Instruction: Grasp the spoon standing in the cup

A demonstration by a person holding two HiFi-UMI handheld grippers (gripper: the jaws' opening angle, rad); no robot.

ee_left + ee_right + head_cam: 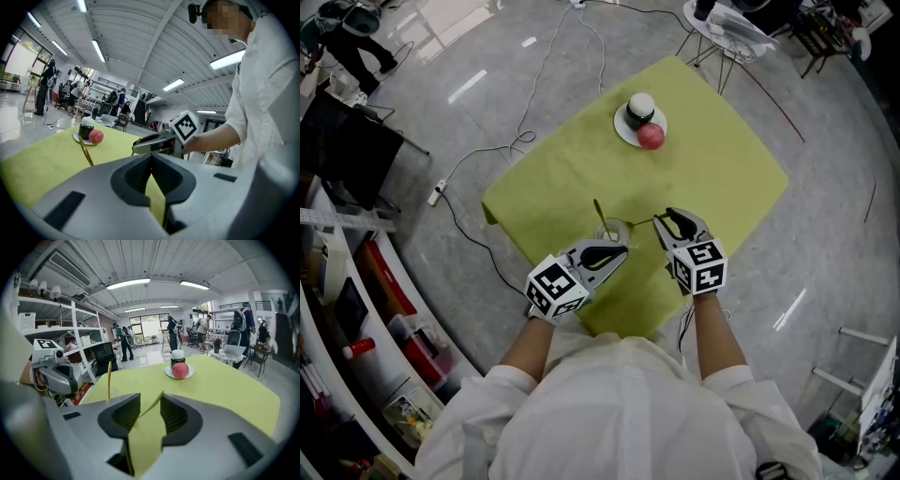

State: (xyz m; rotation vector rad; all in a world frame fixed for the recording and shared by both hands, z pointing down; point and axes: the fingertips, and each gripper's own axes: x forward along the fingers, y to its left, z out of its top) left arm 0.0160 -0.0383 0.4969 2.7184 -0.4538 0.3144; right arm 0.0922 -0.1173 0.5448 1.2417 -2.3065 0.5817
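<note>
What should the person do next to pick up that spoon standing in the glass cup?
Probably shift the right tool a little left toward the spoon: its jaws stand apart, but the handle rises from the glass cup off to their left, not between them.

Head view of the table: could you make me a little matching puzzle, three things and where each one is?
Things:
1. slim gold spoon
2. round red fruit
3. yellow-green cloth

Places:
A. spread under all the rest
B. standing in the clear glass cup
C. on the white plate, beside the dark jar

Pairs: 1-B, 2-C, 3-A.
</note>
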